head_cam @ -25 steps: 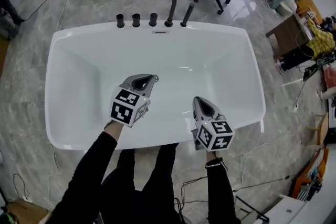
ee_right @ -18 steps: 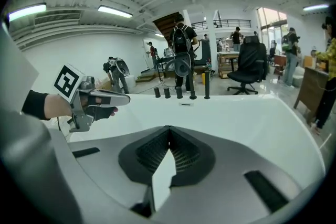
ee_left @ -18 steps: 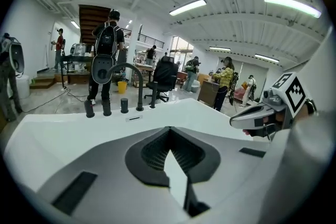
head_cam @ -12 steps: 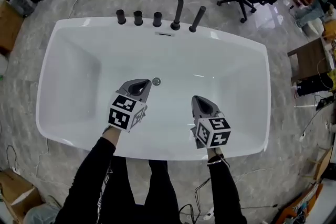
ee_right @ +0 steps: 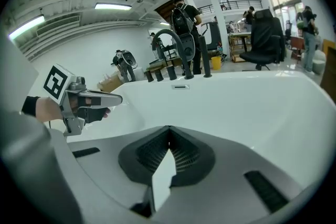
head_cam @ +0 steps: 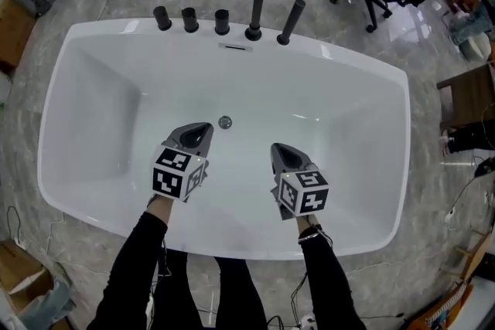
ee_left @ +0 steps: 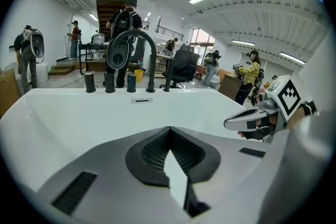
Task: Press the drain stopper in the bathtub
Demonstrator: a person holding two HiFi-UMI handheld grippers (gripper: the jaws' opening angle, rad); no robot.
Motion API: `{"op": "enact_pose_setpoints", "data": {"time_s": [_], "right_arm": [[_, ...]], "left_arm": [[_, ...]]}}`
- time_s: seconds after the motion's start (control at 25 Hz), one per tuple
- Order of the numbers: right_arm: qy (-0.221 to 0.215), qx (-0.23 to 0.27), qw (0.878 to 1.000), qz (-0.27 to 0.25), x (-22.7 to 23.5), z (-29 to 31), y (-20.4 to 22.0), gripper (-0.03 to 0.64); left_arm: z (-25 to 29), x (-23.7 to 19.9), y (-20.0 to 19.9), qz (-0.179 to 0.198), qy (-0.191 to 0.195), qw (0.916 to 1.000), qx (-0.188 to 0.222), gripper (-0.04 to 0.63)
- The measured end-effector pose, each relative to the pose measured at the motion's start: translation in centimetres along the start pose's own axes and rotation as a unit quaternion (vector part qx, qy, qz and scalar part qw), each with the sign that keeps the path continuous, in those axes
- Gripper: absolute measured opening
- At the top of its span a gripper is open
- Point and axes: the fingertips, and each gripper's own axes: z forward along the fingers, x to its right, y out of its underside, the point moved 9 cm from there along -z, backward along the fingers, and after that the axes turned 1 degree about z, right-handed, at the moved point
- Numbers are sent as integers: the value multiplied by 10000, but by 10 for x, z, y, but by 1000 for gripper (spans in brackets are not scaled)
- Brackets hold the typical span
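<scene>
Left-hand grey gripper (head_cam: pixel 203 129), jaws pinched together on nothing, hovers just beside the small round metal drain stopper (head_cam: pixel 225 122) on the floor of the white bathtub (head_cam: pixel 100 89). I'd bring that closed tip squarely over the cap and push straight down. Whether the cap sits raised, I can't tell. The right-hand grey gripper (head_cam: pixel 278 149), likewise closed and empty, hangs near, off to the side.

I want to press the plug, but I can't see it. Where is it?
In the head view, the drain stopper sits near the middle of the bathtub floor, just beyond the tip of the left gripper and slightly to its right.
</scene>
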Motion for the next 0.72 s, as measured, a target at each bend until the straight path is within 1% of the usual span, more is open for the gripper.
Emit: {"op": "enact_pose_setpoints", "data": {"time_s": [0.2, 0.4, 0.56, 0.72], "right_arm": [[-79, -183, 9997, 128, 31, 33, 24, 2], [10, -382, 9992, 93, 62, 67, 47, 2], [-47, -538, 9985, 6, 73, 99, 66, 2], [-114, -646, 9978, 62, 77, 134, 86, 1]], "left_arm": [[37, -10, 27, -65, -72, 9998, -162, 2], [80, -18, 57, 45, 45, 9991, -423, 2], [112, -30, 81, 110, 119, 9981, -598, 2], [138, -44, 106, 61, 104, 9972, -735, 2]]}}
